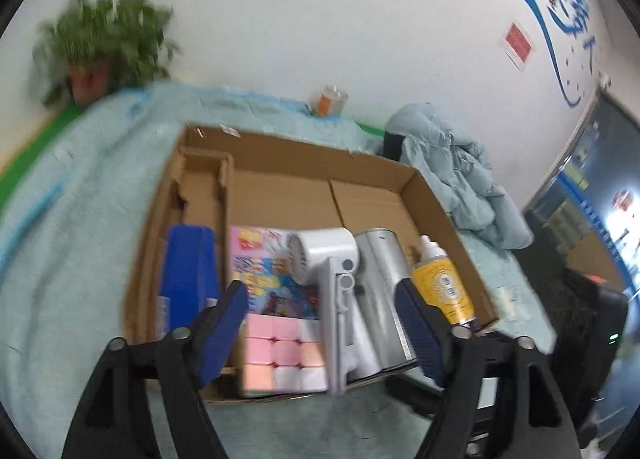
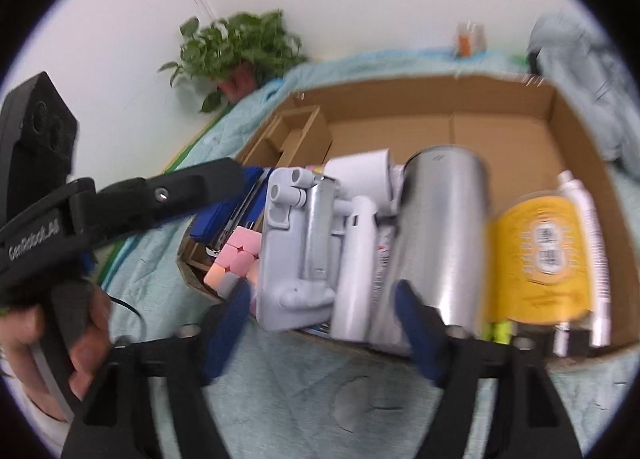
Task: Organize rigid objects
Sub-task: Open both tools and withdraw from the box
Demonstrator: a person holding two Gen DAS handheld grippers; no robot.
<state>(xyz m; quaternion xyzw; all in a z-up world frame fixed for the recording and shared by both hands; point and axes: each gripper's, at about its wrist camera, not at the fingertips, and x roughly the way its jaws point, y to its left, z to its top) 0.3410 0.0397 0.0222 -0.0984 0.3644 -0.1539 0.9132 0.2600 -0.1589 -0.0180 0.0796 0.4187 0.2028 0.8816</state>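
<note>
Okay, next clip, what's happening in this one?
A person holds a pair of tongs in each hand over a cardboard box on a teal-covered surface. Both the left tongs and right tongs are open and holding nothing. Along the box's near side are a blue box, a pastel cube, a white handheld fan, a silver can and a yellow bottle. The far half is empty.

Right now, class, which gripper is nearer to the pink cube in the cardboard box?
Left. The left gripper is open with the pink cube between its fingers. The right gripper is open further right, in front of the white fan and silver can.
</note>
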